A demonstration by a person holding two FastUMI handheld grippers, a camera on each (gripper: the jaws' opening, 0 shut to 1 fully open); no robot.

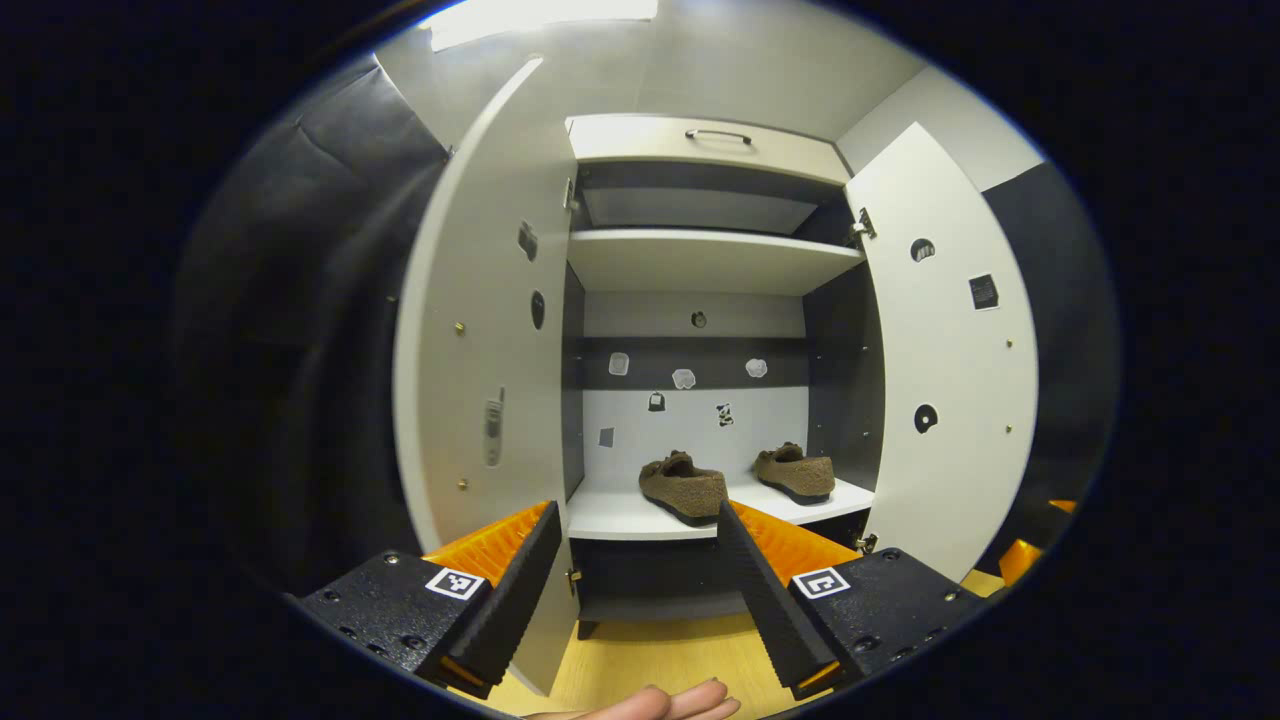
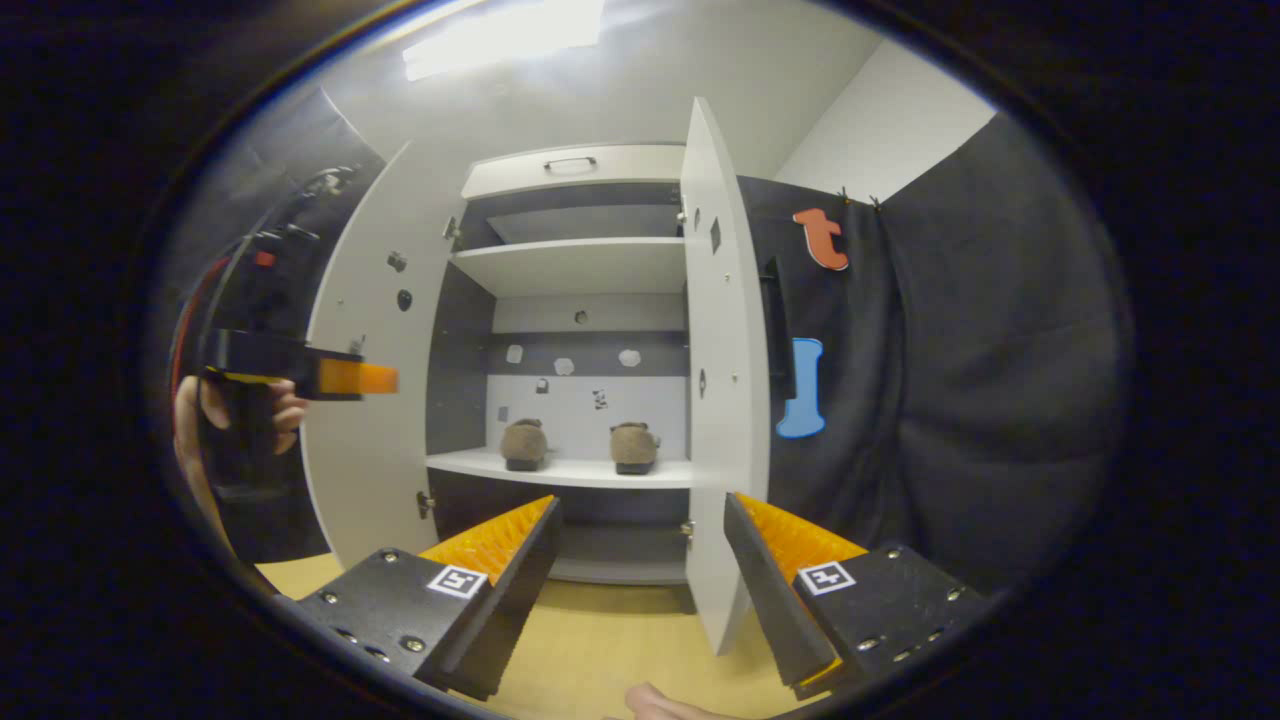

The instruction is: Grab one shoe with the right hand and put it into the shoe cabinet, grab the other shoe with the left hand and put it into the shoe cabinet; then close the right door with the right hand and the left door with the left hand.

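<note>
Shoes: both [image 1: 686, 487] [image 1: 797, 472] on the cabinet's [image 1: 700, 260] lower shelf | Doors: right [image 2: 722, 380] and left [image 1: 480, 330] wide open, closing left | My left gripper [image 1: 634, 570] and right gripper [image 2: 640, 560]: fingers apart, empty.

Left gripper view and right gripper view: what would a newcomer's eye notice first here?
The tall white shoe cabinet with both doors wide open fills the middle. Two brown fuzzy shoes stand side by side, apart, on its lower white shelf. In the right gripper view, the left gripper hovers before the white left door, held by a hand.
</note>
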